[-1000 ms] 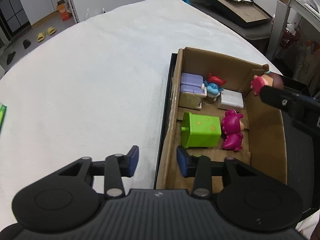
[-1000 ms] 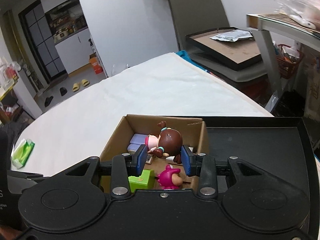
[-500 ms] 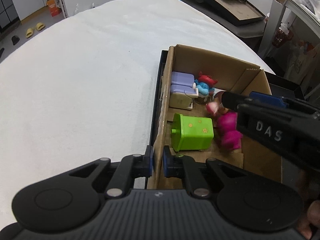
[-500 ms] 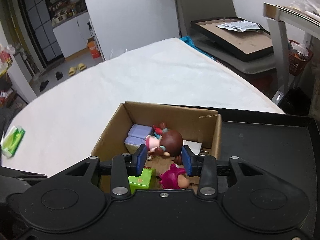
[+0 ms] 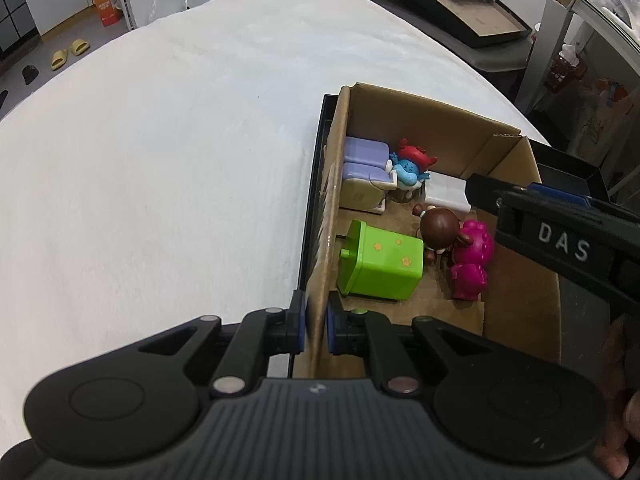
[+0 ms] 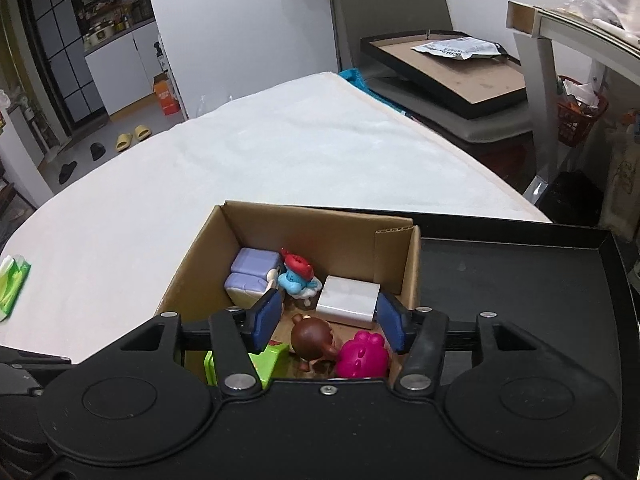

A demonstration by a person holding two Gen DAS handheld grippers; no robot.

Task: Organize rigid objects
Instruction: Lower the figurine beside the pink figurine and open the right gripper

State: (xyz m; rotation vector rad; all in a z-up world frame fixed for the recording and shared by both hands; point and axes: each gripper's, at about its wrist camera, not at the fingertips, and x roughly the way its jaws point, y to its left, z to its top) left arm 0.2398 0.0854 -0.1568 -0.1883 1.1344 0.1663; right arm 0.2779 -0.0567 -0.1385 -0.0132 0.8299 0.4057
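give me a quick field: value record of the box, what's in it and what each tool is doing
container: cardboard box on black tray
contents: green toy bin, brown-haired doll, magenta figure, blue figure with red cap, purple sofa toy, white block
left tool: shut on box's near wall
right tool: open above box, holding nothing

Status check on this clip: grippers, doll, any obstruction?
Left gripper shut on cardboard box wall. Right gripper open. Brown-haired doll lies in box. Nothing obstructing.
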